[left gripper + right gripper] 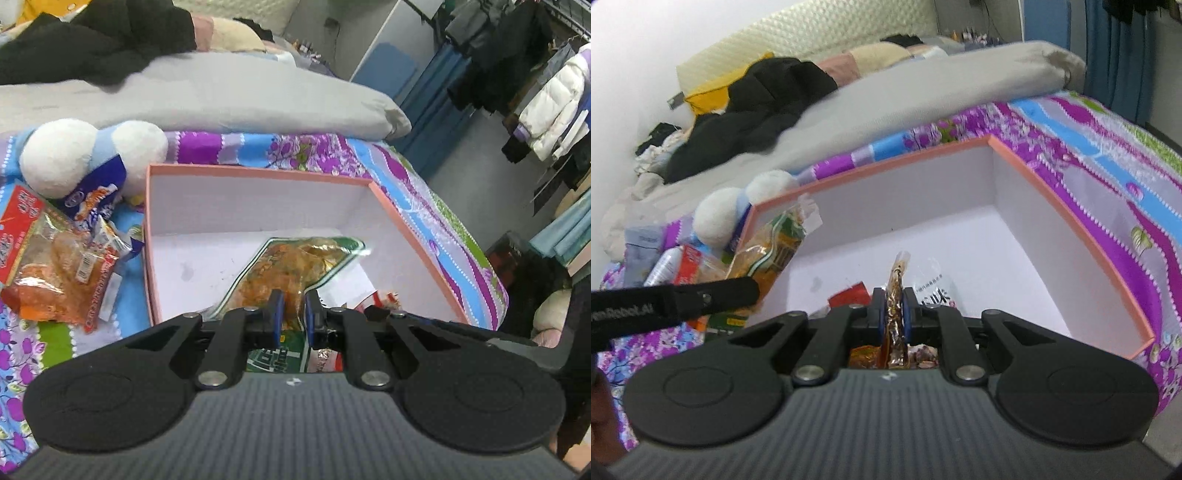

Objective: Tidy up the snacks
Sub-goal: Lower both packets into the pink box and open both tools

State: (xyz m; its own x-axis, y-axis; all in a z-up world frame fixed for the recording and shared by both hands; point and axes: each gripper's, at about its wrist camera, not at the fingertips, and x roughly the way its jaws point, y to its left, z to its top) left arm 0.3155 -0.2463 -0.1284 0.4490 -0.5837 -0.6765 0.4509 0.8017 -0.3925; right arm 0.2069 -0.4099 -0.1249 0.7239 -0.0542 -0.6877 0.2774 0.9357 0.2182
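two shiny orange snack pkts (295, 266) gripped

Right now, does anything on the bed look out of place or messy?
Yes. A loose heap of snack packets lies on the floral bedspread left of the pink box, crowded against a plush toy. Also, a grey stain marks the box's white floor.

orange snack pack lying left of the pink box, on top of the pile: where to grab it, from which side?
Take the orange snack pack by its flat crimped end nearest the camera, coming from above and in front. It lies flat and loose on the pile, so the thin seam suits narrow jaws; the bulging middle would slip. The pink box wall blocks its right side. Both grippers currently hold packs.
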